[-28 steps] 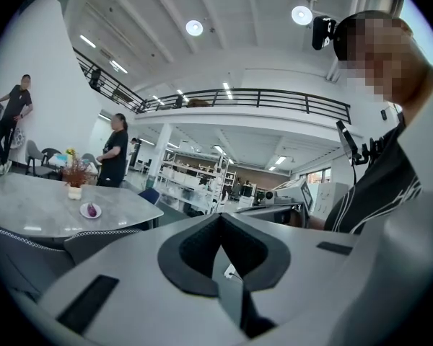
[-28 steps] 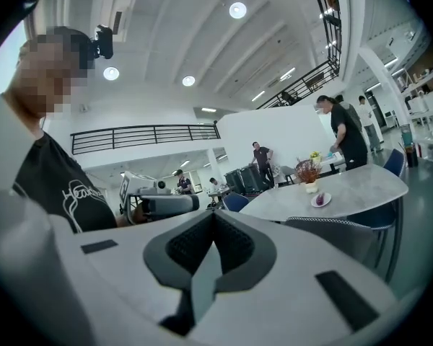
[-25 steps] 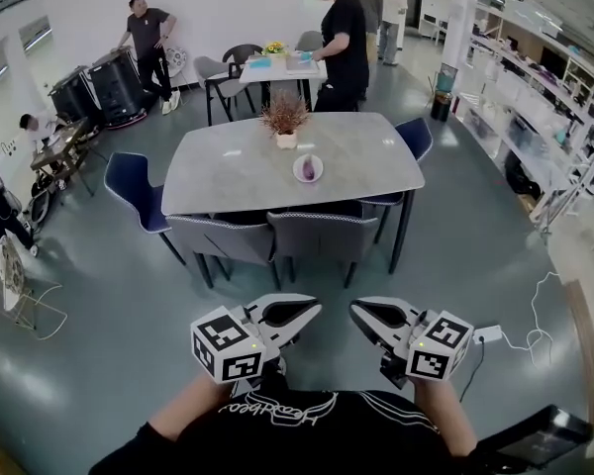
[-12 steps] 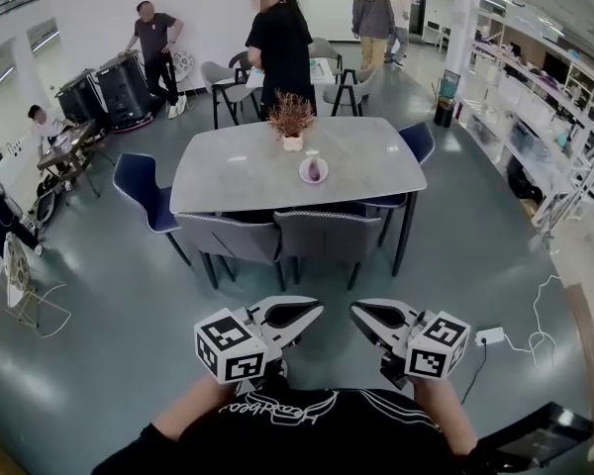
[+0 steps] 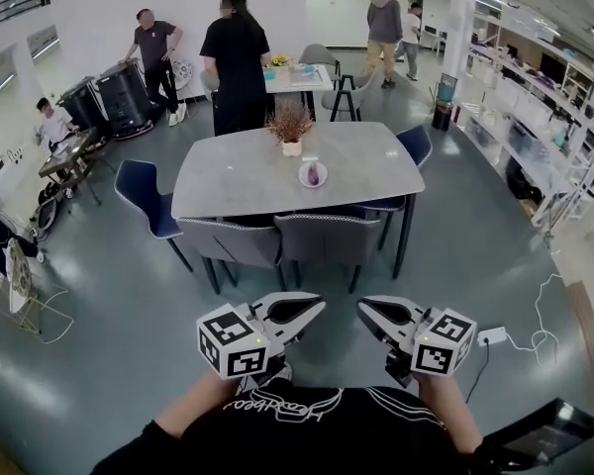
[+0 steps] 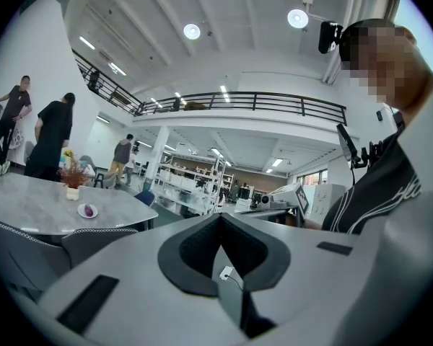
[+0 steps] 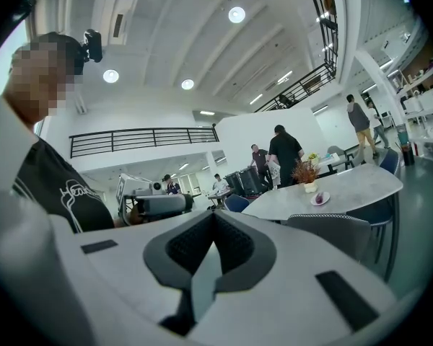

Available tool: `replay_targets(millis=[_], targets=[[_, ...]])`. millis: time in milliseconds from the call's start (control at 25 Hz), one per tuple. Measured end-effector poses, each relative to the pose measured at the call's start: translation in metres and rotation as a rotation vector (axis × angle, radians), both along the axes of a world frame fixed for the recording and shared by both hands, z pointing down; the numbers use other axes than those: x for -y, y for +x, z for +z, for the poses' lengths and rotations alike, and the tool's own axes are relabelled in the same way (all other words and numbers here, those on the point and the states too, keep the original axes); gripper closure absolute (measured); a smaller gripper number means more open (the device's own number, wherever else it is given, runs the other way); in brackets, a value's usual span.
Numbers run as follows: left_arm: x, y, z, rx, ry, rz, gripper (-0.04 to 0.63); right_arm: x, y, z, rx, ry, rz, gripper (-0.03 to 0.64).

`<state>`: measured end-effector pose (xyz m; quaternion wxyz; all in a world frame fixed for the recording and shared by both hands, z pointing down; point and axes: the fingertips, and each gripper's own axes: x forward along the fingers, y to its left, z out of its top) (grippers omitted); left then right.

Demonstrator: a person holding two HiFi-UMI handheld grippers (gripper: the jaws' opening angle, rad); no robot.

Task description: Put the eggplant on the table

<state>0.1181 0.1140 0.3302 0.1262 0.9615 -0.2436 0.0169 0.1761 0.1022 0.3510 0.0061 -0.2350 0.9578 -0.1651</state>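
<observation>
A purple eggplant (image 5: 313,174) lies on a small white plate (image 5: 304,178) on the grey table (image 5: 247,181), just in front of a potted dry plant (image 5: 290,127). The plate also shows small in the left gripper view (image 6: 87,210) and in the right gripper view (image 7: 320,198). My left gripper (image 5: 320,306) and right gripper (image 5: 362,308) are held side by side close to my chest, far short of the table. Both have their jaws shut with nothing between them.
Two grey chairs (image 5: 280,240) stand along the table's near edge, blue chairs (image 5: 148,196) at its ends. A person in black (image 5: 235,62) stands behind the table; others are farther back. Shelving (image 5: 564,117) lines the right wall. A power strip and cable (image 5: 495,336) lie on the floor.
The person in black behind the table has walked from right to left. The table has drawn very slightly nearer in the head view. Both grippers stay shut at my chest.
</observation>
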Motion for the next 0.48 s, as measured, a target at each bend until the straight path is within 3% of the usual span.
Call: replay_targets(millis=[480], targets=[[-0.0038, 0.0065, -0.0081, 0.007, 0.005, 0.017, 0.588, -0.0047, 0.0062, -0.007, 0.0, 0.009, 0.01, 0.611]])
